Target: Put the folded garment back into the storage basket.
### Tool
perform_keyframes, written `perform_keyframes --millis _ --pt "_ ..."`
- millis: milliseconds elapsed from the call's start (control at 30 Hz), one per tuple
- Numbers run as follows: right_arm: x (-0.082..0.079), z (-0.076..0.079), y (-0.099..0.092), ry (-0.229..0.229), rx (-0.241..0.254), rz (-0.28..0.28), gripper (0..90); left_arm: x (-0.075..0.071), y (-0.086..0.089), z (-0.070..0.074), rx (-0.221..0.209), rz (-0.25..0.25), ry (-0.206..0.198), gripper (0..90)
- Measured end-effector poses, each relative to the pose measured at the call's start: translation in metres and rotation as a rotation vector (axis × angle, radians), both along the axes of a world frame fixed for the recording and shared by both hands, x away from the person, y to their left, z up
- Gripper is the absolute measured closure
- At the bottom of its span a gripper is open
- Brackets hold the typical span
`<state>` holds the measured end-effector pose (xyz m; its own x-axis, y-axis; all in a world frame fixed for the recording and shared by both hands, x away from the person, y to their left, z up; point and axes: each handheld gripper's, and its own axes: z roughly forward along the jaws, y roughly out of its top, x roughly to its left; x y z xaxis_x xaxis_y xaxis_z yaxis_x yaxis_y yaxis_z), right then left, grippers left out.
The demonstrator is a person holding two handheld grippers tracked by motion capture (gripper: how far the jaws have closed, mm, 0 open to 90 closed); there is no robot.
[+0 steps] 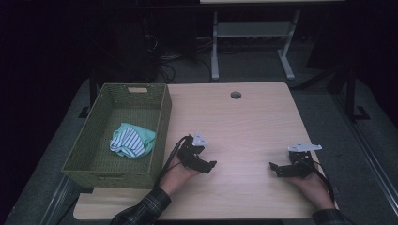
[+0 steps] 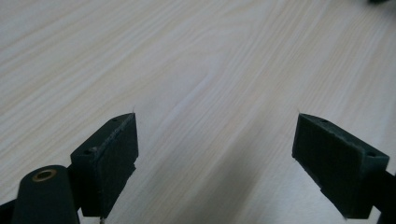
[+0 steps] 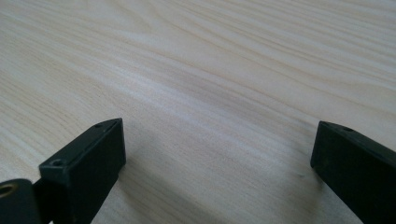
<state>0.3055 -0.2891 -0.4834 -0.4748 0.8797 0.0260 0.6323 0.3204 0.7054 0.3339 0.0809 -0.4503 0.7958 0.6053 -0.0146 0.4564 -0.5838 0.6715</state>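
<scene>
Both of our grippers rest low over bare wood with their jaws spread wide and nothing between them. In the left gripper view, the left gripper looks along pale grain, and the right gripper sees the same in its own view. From above, the left gripper sits near the middle of the table, its tips pointing right, while the right gripper lies toward the near right corner, its tips pointing left at its partner. The two stand well apart.

The thing we judge to be in hand, a crumpled striped cloth in teal and white, lies inside the green woven basket at the left edge of the table, bunched toward the basket's near right side.

From here we see a few risks. If the left gripper swings straight across, it may strike the basket wall just beside it and shove the basket toward the table's left edge, where part of it already seems to overhang. If we pinch only a loose fold, the cloth may slip out or snag on the weave as it rises. Its trailing cable may also catch the rim.
</scene>
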Motion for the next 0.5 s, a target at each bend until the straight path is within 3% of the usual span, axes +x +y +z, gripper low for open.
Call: perform_keyframes --millis 233,500 --pt "0.0 0.0 0.0 0.001 -0.002 0.005 2.8 0.003 -0.001 -0.016 0.051 0.001 0.034 13.6" --pt "0.0 0.0 0.0 0.002 -0.002 0.007 2.8 0.003 0.001 -0.018 0.059 -0.002 0.016 12.9"
